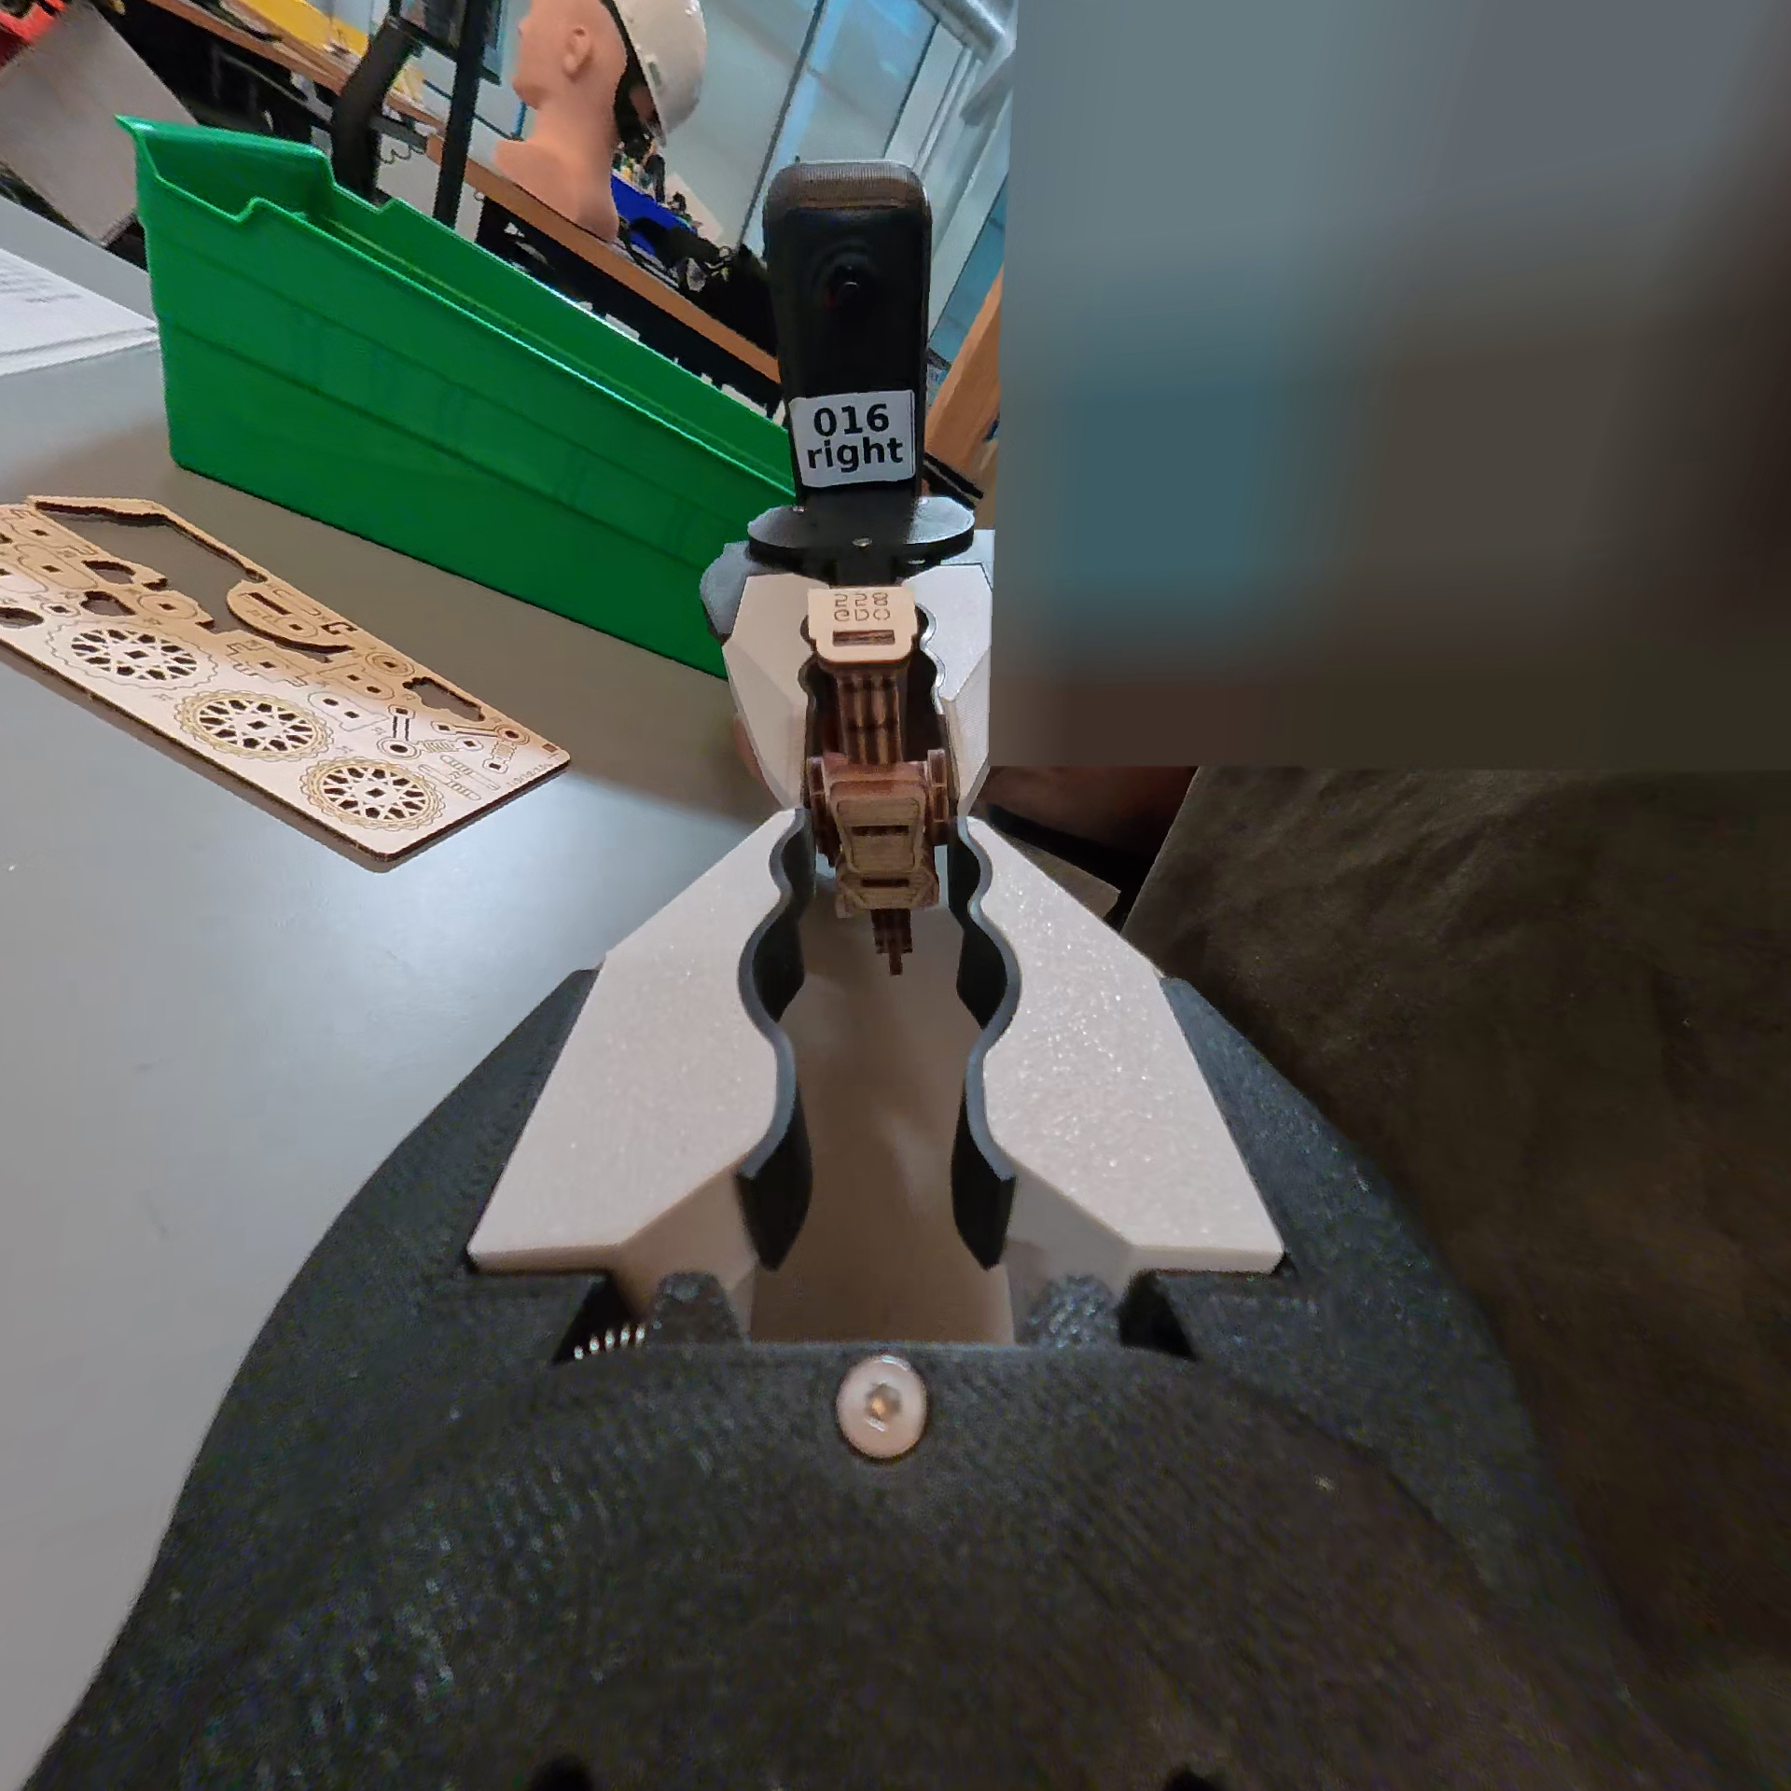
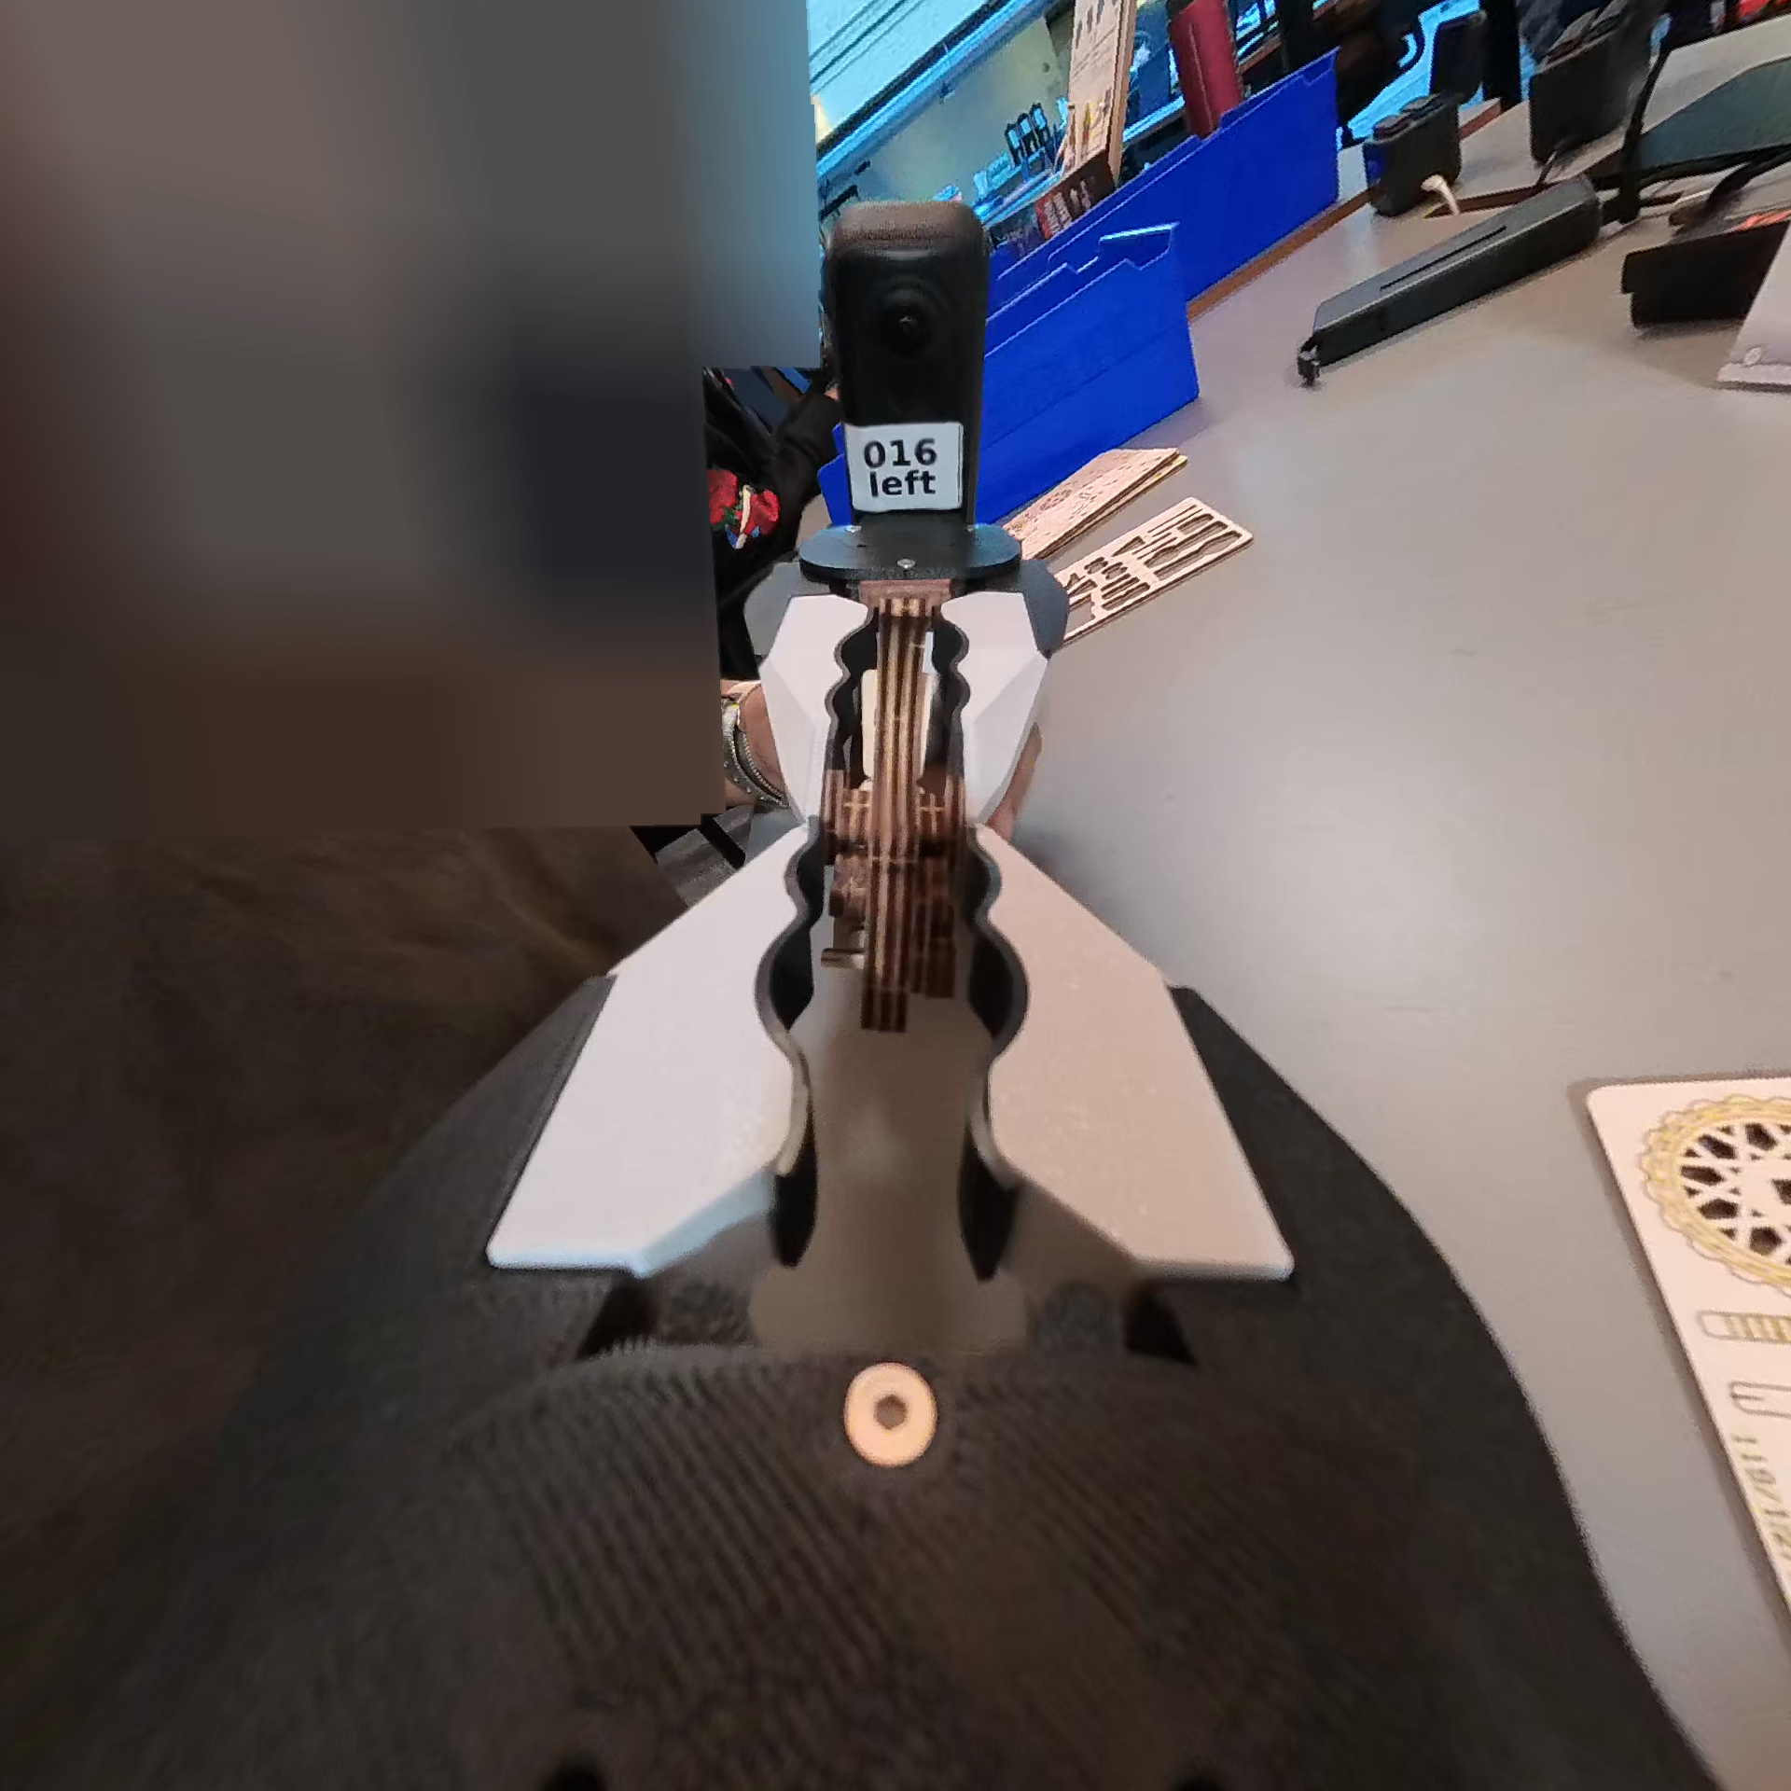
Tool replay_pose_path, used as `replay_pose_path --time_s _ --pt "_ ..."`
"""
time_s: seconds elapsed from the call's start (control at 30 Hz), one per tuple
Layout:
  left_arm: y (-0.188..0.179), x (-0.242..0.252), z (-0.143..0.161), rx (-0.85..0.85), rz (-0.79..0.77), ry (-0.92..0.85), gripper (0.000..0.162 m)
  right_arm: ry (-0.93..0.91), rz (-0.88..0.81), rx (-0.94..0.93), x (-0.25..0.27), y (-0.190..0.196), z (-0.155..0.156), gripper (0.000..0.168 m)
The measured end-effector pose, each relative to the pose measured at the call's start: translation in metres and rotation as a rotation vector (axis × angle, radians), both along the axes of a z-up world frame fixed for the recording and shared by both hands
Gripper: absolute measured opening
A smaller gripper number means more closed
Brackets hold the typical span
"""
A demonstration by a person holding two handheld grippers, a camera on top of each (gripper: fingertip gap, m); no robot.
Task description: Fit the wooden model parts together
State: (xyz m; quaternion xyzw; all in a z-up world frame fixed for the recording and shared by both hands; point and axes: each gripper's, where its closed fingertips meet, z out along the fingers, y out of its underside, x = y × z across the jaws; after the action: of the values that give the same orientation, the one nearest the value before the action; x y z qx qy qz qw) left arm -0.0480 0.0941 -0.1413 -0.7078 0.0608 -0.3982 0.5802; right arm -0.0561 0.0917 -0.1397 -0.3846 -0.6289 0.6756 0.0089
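Left wrist view: mounted behind its own fingers (image 1: 678, 1047), looking forward and slightly down, close range; faces the opposite camera (image 1: 851, 320) head-on.
Right wrist view: same mounting, facing back at the other camera (image 2: 906, 359).
Shared: wooden model (image 1: 872, 824) (image 2: 896, 853) between them, grey table (image 1: 194, 1018) (image 2: 1405, 775).

Lab or workshop, grey table (image 1: 194, 969), green bin (image 1: 407, 407), blue bins (image 2: 1163, 291), mannequin head (image 1: 572, 107) wearing hard hat

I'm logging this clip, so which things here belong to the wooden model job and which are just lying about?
Job:
wooden model, held between both grippers
left gripper
right gripper
wheel sheet
cut-out sheet

Lying about:
green bin
blue bin
mannequin head
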Motion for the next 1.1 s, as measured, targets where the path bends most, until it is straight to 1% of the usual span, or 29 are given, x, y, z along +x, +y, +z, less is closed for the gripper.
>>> replay_pose_path --time_s 0.2,0.57,0.87,0.97,1.1 --pt "0.0019 -0.001 0.0014 0.023 0.023 -0.011 0.027 0.007 -0.019 0.028 -0.0011 0.0015 0.0007 0.026" --pt "0.0006 -0.0014 0.002 0.02 0.009 -0.021 0.026 0.01 -0.019 0.037 -0.001 -0.0004 0.0008 0.026" --pt "0.0007 -0.0009 0.0049 0.029 0.021 0.014 0.027 0.031 -0.027 0.075 -0.0004 -0.0003 0.0039 0.026" --pt "0.0005 -0.0025 0.0046 0.029 0.022 0.003 0.027 0.031 -0.035 0.056 -0.0023 -0.0006 0.0032 0.026" --pt "0.0005 -0.0078 0.0068 0.037 0.032 -0.038 0.027 0.099 -0.081 0.045 -0.0074 0.0006 0.0066 0.027"
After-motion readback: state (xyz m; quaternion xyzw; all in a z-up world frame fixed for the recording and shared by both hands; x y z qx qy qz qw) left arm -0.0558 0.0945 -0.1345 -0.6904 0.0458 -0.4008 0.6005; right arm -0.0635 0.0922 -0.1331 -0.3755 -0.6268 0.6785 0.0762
